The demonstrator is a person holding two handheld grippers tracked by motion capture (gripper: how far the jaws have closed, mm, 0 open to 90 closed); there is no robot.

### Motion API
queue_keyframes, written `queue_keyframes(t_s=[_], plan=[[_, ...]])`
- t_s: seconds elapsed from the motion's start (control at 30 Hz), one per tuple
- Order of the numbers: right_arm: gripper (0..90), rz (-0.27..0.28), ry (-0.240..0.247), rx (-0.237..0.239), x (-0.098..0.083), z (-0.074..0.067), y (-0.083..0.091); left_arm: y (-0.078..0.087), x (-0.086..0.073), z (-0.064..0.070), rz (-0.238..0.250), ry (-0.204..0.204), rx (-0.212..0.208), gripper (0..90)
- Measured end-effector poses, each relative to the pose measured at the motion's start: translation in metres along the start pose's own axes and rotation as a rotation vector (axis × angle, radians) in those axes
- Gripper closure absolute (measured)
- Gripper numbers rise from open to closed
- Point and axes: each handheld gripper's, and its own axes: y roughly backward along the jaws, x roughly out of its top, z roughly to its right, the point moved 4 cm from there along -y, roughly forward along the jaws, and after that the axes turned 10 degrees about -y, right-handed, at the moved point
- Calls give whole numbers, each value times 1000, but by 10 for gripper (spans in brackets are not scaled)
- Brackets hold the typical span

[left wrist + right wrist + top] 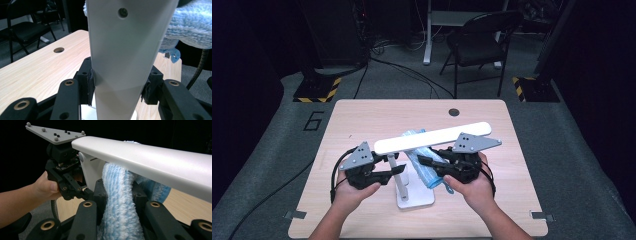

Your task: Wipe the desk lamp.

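A white desk lamp stands near the table's front, with a long bar head (pixel 432 137), a slim post (pixel 398 177) and a flat base (pixel 417 197). My left gripper (pixel 394 172) is shut on the post; in the left gripper view its pads (pixel 90 85) press both sides of the white post (pixel 120 62). My right gripper (pixel 118 192) is shut on a fluffy blue cloth (pixel 120 202). The cloth reaches up to the underside of the lamp head (pixel 150 157). In the high view the right gripper (pixel 424 160) sits just right of the post, under the head, with the cloth (pixel 427 172) trailing onto the table.
The light wooden table (pixel 362 120) has a round cable hole (pixel 454 112) near its far edge. A black folding chair (pixel 479 40) and stand bases with yellow-black tape (pixel 317 90) stand on the grey floor beyond. A black cable (pixel 334 175) loops from the left gripper.
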Motion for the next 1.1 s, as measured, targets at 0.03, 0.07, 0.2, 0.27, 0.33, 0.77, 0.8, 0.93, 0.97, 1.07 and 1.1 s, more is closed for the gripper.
queue_keyframes(t_s=[0.03, 0.07, 0.2, 0.27, 0.33, 0.77, 0.8, 0.93, 0.97, 1.07, 1.1], plan=[[723, -4, 1, 0, 0, -1, 1, 0, 0, 0, 0, 1, 2, 535], [724, -8, 8, 5, -1, -2, 2, 0, 0, 0, 0, 2, 3, 535], [725, -20, 26, 19, -2, -8, 10, 0, 0, 0, 4, 5, 3, 535], [725, -30, 31, 28, -3, -11, 15, 0, 0, 0, 4, 4, 4, 536], [726, -30, 33, 36, -3, -14, 20, 0, 0, 0, 3, 4, 3, 535], [726, -31, 26, 57, 0, -17, 32, 0, 0, -1, 2, 7, -2, 535], [726, -32, 24, 57, 1, -17, 32, 0, 0, -1, 1, -2, -1, 535], [725, -34, 25, 57, 3, -18, 34, -1, 0, -1, 1, 8, -5, 535], [725, -34, 20, 61, 3, -18, 35, -1, 0, -1, -2, 7, -6, 535], [725, -33, 25, 64, 5, -19, 37, -1, 0, -1, -3, 9, -6, 534], [726, -33, 22, 61, 6, -20, 38, -1, 0, -1, -3, 8, -5, 534]])
